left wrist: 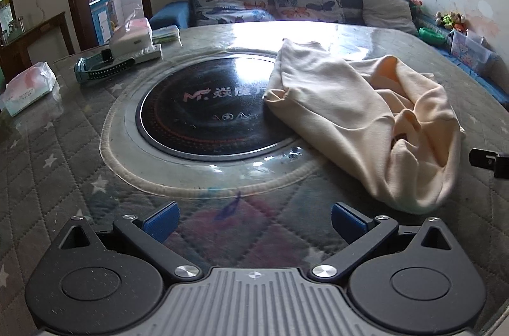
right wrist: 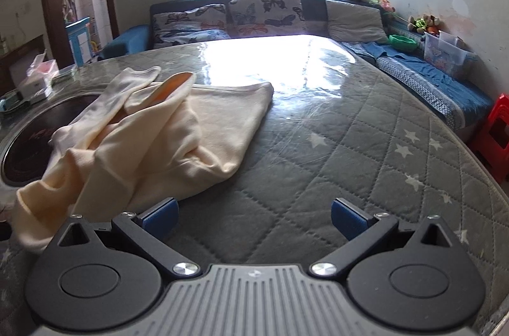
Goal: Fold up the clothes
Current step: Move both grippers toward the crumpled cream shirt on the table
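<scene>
Left wrist view: left tool hovers low over the desk, blue pads spread apart, nothing between them. Right tool same story, pads wide apart and empty, sitting just beside the near edge of the garment.

Cream garment lies crumpled on the desk, one end draped over the rim of the black induction cooktop, the rest bunched with sleeves or legs tangled on top; which is which, cannot tell. Not yet flattened, so folding has not really begun.

Risks, as a judgement:
- Fabric is layered, so a pinch at the near hem may catch several layers and drag the whole heap instead of spreading it.
- Desk has a glossy clear cover, so cloth may slide rather than stay put when pulled.
- Pulling leftward could sweep the garment toward the watch and tissue pack; these sit well apart, so low risk.
- Window glare washes out the far desk, hiding fabric edges there.
</scene>
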The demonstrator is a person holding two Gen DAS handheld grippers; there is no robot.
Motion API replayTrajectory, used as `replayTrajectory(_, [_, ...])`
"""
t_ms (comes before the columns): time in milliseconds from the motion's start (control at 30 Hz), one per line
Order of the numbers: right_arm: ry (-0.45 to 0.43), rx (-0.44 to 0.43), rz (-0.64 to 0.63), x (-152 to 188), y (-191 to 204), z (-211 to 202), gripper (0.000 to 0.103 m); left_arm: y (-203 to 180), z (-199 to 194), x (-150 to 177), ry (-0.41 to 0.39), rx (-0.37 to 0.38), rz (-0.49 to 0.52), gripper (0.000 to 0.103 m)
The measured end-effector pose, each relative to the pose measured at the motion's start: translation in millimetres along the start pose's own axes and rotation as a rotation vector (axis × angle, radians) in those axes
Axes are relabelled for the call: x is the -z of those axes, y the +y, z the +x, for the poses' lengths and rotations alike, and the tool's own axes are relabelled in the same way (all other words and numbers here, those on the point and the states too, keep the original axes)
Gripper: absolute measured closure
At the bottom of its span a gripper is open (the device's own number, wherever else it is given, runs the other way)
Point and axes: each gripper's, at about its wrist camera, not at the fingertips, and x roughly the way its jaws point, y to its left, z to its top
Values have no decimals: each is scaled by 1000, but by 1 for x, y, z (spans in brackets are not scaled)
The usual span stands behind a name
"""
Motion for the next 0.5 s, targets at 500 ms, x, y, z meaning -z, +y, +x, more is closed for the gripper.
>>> replayTrajectory(500, [-31, -79, -45, 0, 25, -24, 0, -15, -3, -3, 44, -1, 11, 0])
